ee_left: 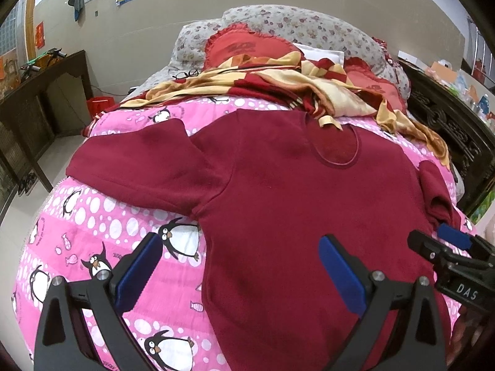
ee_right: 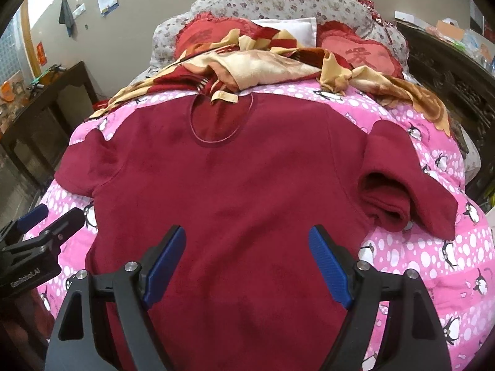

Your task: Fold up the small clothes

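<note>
My left gripper (ee_left: 241,266): spread wide, holding nothing; its blue pads (ee_left: 139,272) hang over the near left edge of the top, one pad above the quilt, the other above the cloth.
My right gripper (ee_right: 247,266): also spread wide and empty, both blue pads above the near middle of the top's body.
Maroon top (ee_right: 222,191): lies flat, front up, on the pink penguin quilt (ee_right: 433,262), neckline (ee_right: 221,123) at the far end, hem nearest me.
Left sleeve (ee_left: 139,167): stretched out flat to the left across the quilt.
Right sleeve (ee_right: 402,185): doubled back on itself, its cuff (ee_right: 385,204) curled in against the body of the top.
Red-and-cream blanket (ee_right: 263,65): crumpled at the far side; one tab of it overlaps the neckline.
Red heart cushions (ee_right: 362,52): beyond the blanket, against the floral pillow (ee_right: 278,3).
Spectacles (ee_left: 185,74): on the far left of the bed, near the blanket's edge.
Dark wooden table (ee_left: 43,86): left of the bed, by the wall.
</note>
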Action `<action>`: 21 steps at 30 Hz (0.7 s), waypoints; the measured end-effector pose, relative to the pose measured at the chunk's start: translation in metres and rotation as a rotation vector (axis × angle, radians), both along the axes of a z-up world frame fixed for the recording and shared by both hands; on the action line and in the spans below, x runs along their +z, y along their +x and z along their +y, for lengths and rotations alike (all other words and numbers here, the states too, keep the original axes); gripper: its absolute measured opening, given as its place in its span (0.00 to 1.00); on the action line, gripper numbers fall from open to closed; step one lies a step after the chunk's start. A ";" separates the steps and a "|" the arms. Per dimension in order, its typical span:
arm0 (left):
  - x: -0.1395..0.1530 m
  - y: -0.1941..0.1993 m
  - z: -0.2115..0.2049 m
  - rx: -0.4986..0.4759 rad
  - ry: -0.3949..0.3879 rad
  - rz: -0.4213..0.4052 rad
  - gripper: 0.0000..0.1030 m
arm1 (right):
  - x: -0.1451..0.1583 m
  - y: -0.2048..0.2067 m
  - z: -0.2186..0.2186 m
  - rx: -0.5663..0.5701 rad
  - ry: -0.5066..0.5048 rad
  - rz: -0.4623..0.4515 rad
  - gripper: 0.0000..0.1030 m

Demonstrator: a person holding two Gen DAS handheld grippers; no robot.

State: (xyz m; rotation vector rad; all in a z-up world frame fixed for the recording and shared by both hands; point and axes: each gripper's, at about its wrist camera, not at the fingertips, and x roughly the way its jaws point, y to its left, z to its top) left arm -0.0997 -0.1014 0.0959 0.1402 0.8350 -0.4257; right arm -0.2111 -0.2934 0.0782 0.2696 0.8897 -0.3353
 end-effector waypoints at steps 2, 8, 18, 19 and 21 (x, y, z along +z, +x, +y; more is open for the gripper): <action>-0.001 0.002 -0.001 0.001 -0.001 0.002 1.00 | -0.002 0.002 -0.001 0.000 0.005 0.003 1.00; -0.006 0.008 -0.002 0.004 0.005 0.005 1.00 | -0.005 0.009 -0.003 -0.002 0.013 0.010 1.00; -0.010 0.026 -0.001 0.020 0.039 -0.016 1.00 | 0.000 0.032 -0.018 -0.009 -0.011 0.010 1.00; -0.010 0.028 -0.001 0.023 0.042 -0.017 1.00 | 0.001 0.034 -0.020 -0.010 -0.016 0.011 1.00; -0.010 0.032 0.000 0.029 0.040 -0.018 1.00 | 0.001 0.040 -0.023 -0.011 -0.026 0.014 1.00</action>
